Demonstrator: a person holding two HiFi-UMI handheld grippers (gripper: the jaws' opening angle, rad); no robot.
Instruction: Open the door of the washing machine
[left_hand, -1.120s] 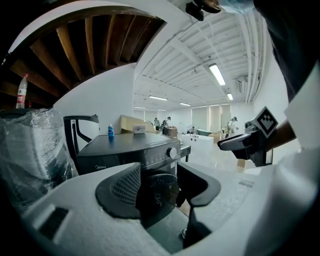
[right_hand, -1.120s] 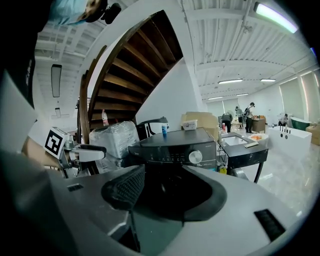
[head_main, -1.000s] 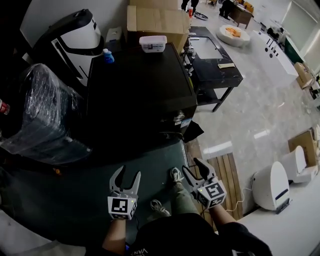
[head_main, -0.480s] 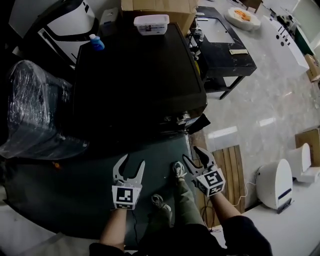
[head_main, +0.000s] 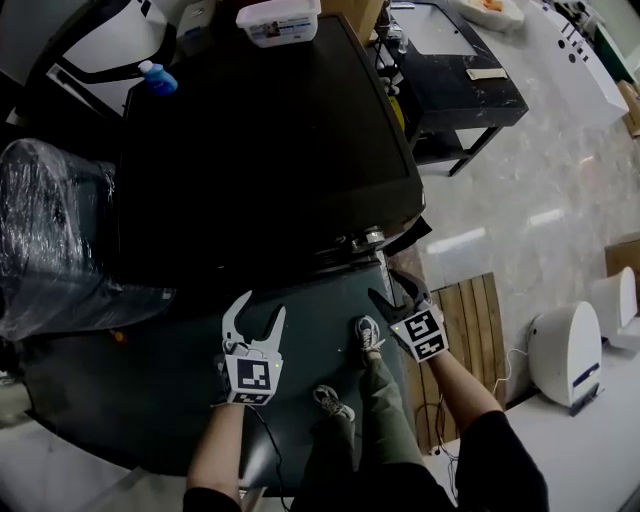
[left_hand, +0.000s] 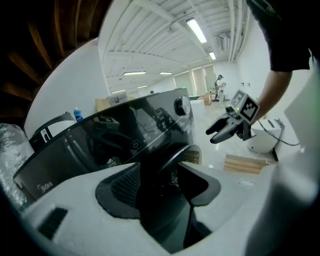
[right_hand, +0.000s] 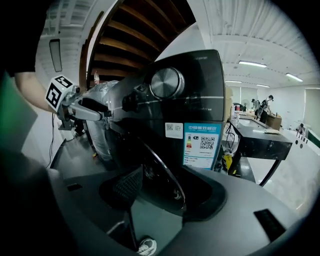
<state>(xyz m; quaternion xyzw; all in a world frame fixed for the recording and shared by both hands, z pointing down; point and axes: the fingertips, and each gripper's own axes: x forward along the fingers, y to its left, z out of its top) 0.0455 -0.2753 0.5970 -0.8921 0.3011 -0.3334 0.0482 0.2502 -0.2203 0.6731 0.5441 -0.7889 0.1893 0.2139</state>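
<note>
Door (right_hand: 165, 175) of washing machine (head_main: 260, 150) looks closed. Left gripper (head_main: 262, 305), right gripper (head_main: 386, 286): fingers apart, empty; right's just widened. Hook door edge squarely.

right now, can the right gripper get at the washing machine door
Probably yes. The right gripper faces the door from close by, with nothing in the way. Its jaws have just been opening and hold nothing.
</note>
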